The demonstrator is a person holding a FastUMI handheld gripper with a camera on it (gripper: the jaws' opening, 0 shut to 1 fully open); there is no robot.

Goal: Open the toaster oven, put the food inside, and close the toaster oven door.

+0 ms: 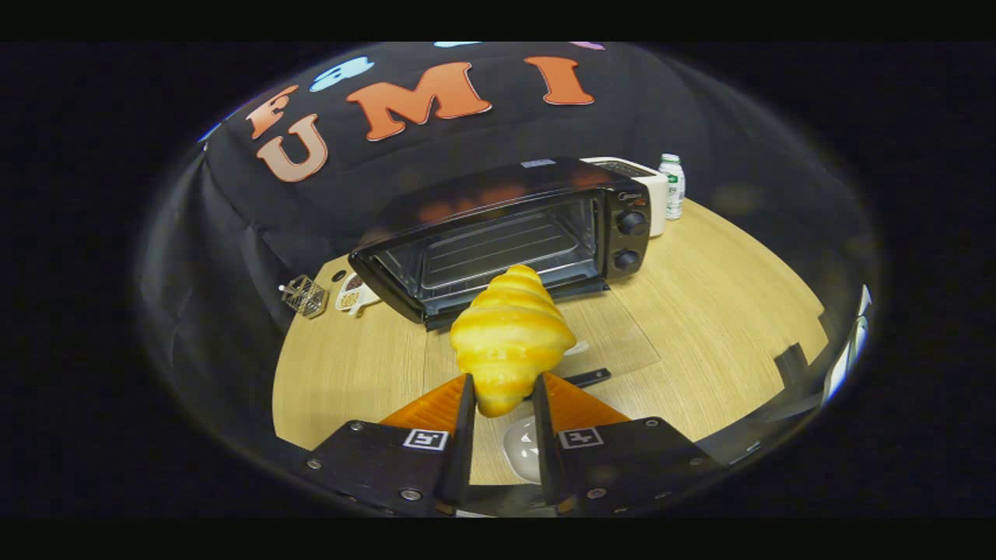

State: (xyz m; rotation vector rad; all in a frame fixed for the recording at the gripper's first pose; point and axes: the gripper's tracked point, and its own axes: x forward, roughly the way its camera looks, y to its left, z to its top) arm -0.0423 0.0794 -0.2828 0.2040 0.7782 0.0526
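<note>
A golden croissant [510, 327] is held up above the table, with my gripper [504, 383] shut on its near end and its far tip pointing toward the oven. The black toaster oven [506, 190] stands beyond the fingers on the wooden table [724, 311]. Its glass door [622, 338] is folded down flat toward me, and the dark door handle [589, 379] lies just right of the croissant. Inside the open cavity a wire rack [498, 253] shows. Two knobs [632, 224] sit on the oven's right panel.
A white toaster [652, 190] and a small white bottle [672, 187] stand behind the oven's right side. Left of the oven are a wire basket [304, 296] and a small dish [354, 294]. A white plate [523, 451] lies on the table under the fingers.
</note>
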